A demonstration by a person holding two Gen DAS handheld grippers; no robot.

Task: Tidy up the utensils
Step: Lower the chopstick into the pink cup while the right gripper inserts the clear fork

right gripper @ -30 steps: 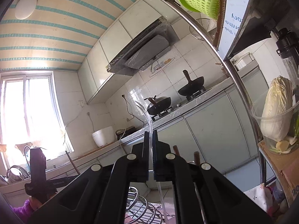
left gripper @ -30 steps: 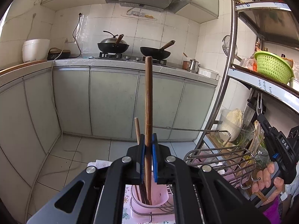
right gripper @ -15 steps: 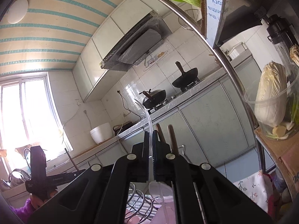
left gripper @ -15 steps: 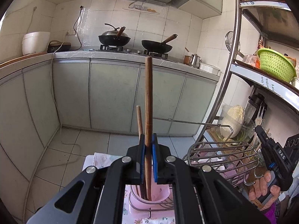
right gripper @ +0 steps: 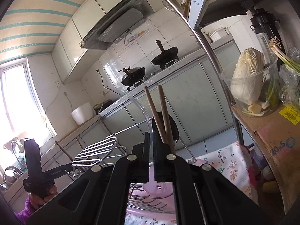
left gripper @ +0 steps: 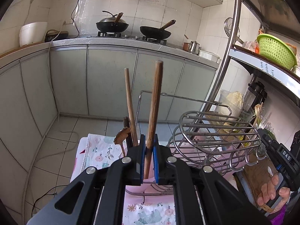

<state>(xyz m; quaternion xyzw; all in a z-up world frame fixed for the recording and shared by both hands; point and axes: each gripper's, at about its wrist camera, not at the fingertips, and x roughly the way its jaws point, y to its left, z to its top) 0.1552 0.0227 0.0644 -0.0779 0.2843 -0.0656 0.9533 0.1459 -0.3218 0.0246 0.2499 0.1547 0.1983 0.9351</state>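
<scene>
Your left gripper (left gripper: 149,161) holds a thick round wooden handle (left gripper: 154,105), brown with a visible grain and a flat-cut top end. It leans slightly to the right as it rises. Its lower end drops between the blue pads (left gripper: 142,158) toward the pink utensil cup (left gripper: 134,188) that sits in the wire dish rack (left gripper: 215,131). The jaws are nearly closed and clamp on that handle. Just to its left, a thinner wooden stick (left gripper: 129,103) already stands in the cup, with a small brown spoon (left gripper: 122,134) beside it.

Your right gripper (right gripper: 151,161) pinches a thin, clear curved plastic utensil (right gripper: 142,110); it arcs up and to the left from between the jaws, which are pressed together on it. From this view, the two wooden handles (right gripper: 159,112) stand just right of the jaws, in front of a dark ladle bowl (right gripper: 173,127). The rack rests on a floral cloth (left gripper: 99,150).
</scene>
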